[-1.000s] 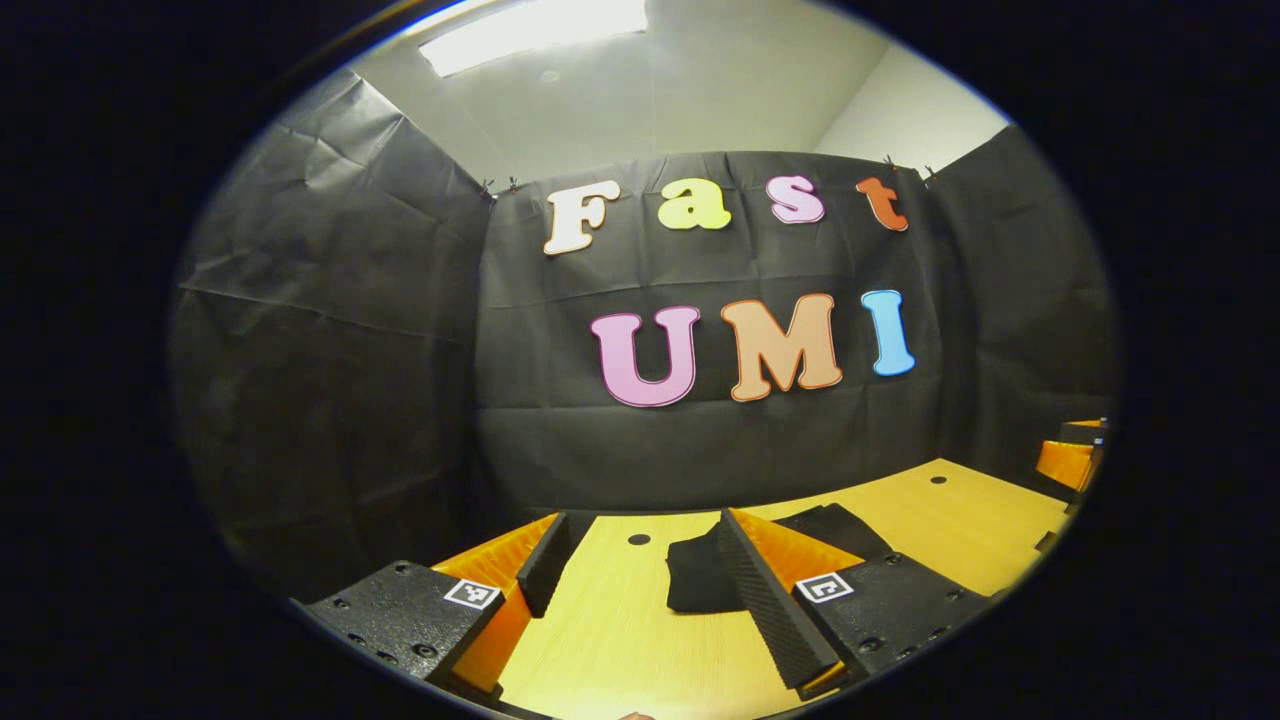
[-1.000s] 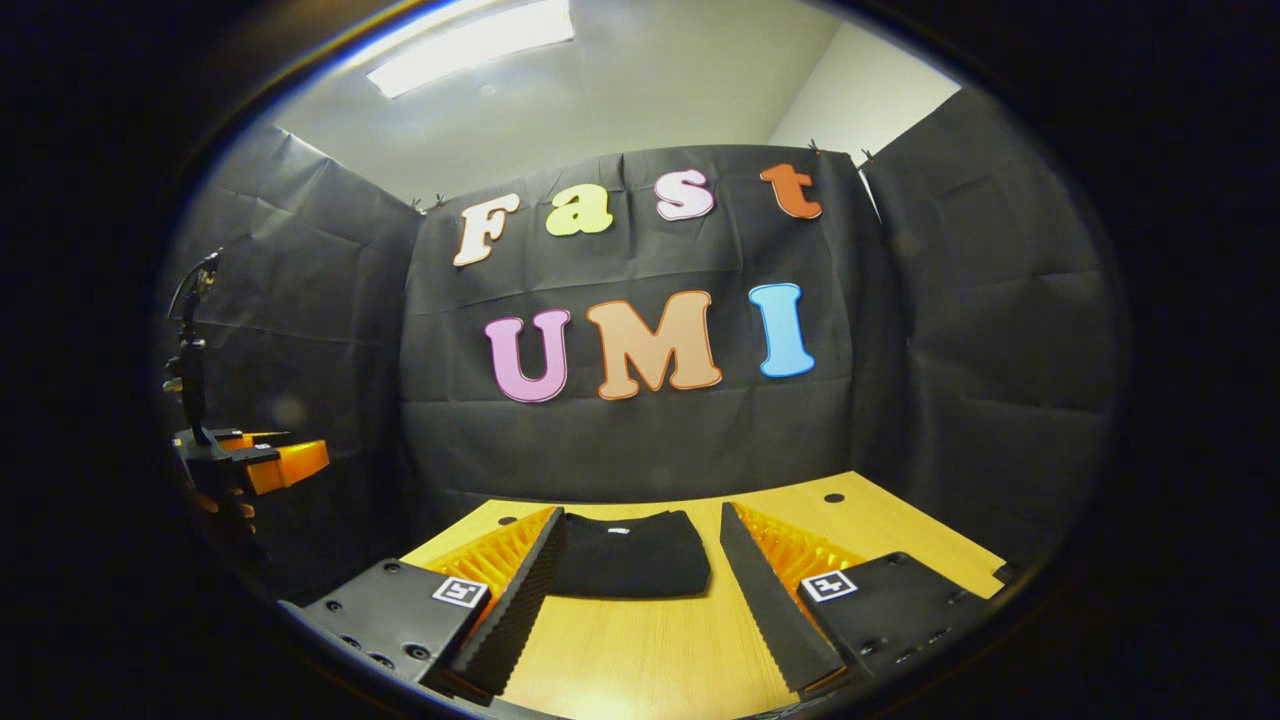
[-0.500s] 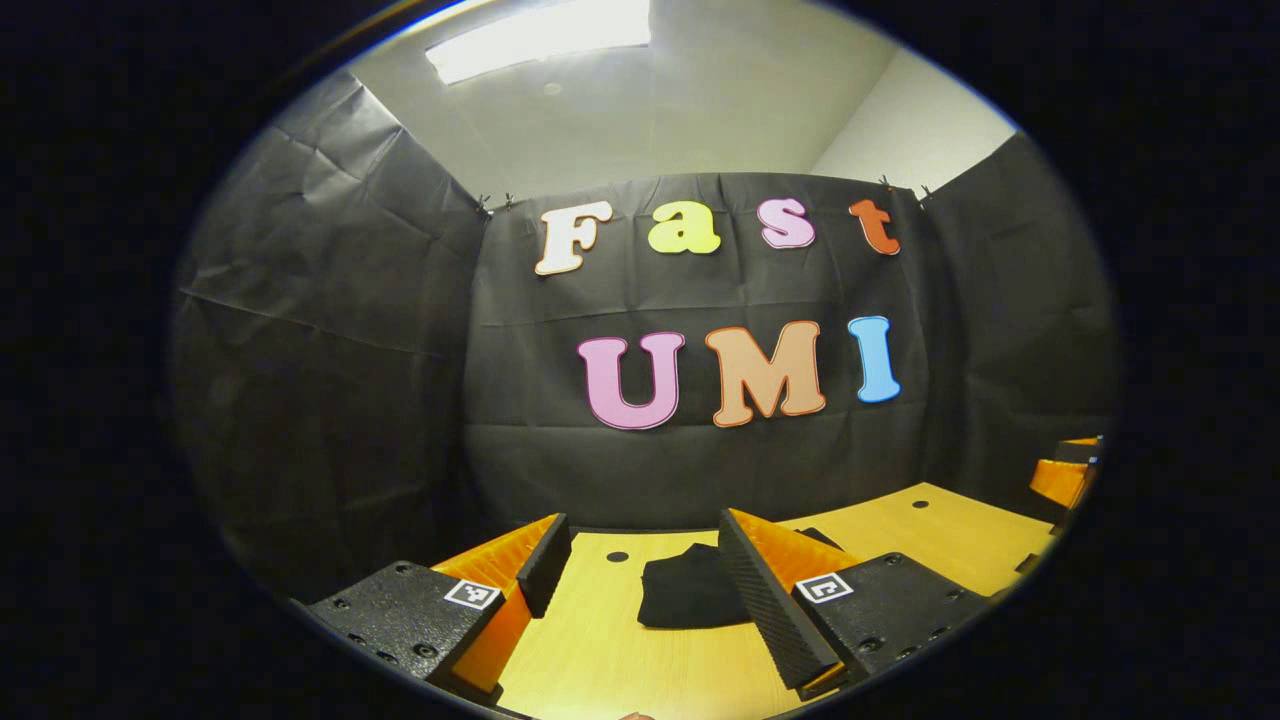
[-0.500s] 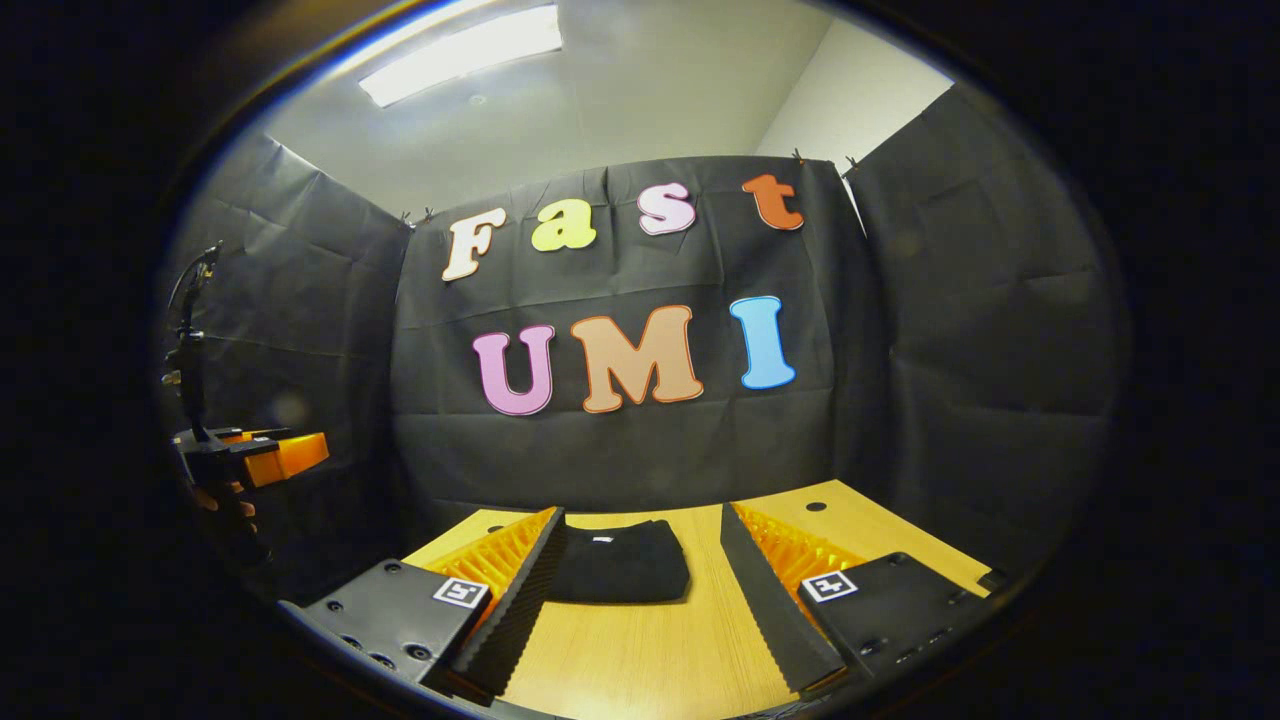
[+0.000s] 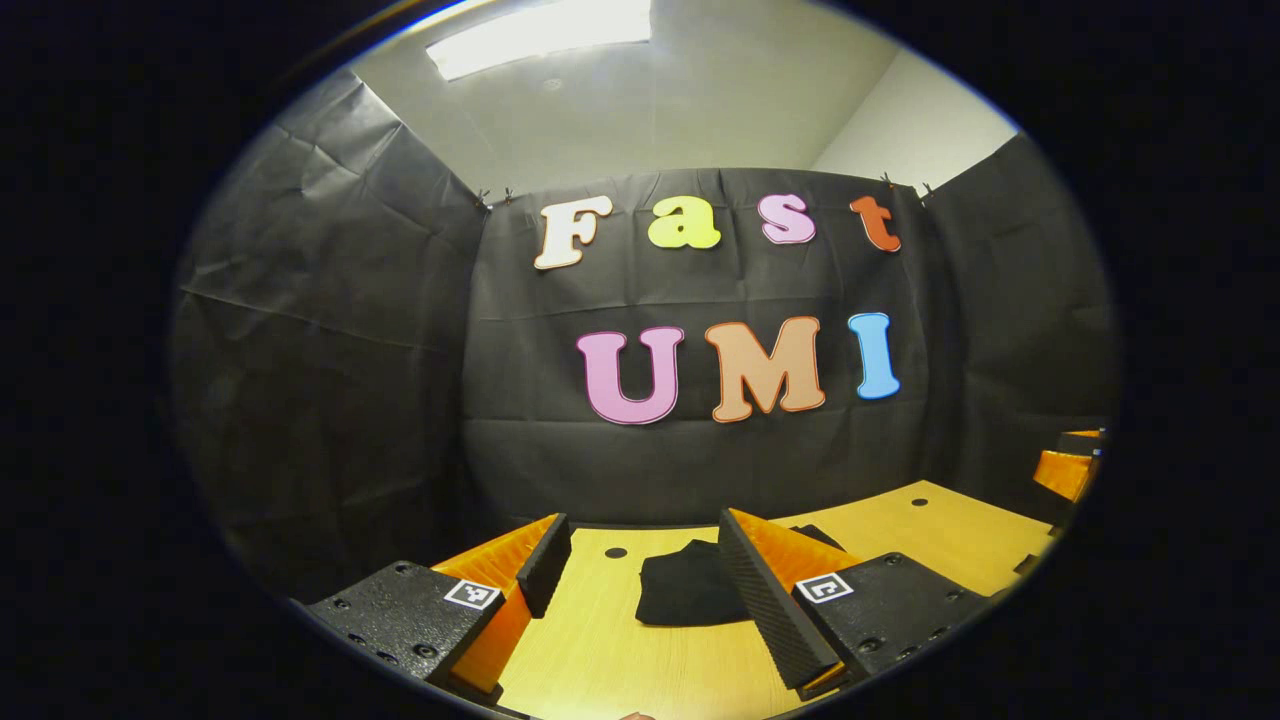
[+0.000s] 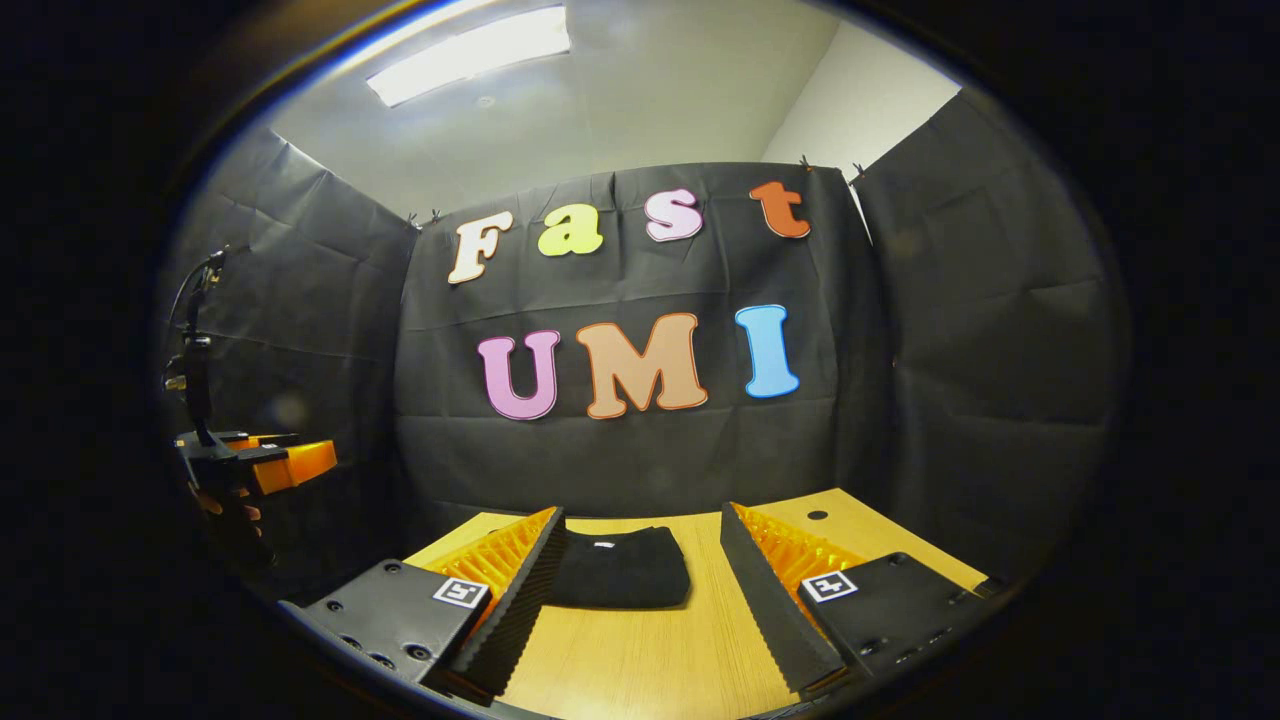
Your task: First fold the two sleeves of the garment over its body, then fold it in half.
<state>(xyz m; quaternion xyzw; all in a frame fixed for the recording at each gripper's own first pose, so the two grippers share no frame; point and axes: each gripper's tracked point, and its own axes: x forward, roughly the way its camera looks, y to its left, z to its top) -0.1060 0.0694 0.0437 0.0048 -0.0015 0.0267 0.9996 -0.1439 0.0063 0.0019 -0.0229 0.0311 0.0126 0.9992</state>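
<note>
- The garment [image 6: 622, 568], black and already a compact folded bundle, lies on the wooden table [image 6: 650, 660], ahead of and below both grippers, its long axis running side to side.
- The right gripper [image 6: 640, 585], jaws wide and empty, faces the garment squarely; I judge it slightly nearer.
- The left gripper [image 5: 640, 575], also wide and empty, has the garment [image 5: 690, 597] ahead, half hidden behind its right-hand finger.
- The right gripper view catches a pale tag at the garment's far edge.

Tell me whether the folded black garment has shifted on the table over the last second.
Cannot tell: the garment sits lower against the wall cloth, yet that fits the camera tilting.
</note>
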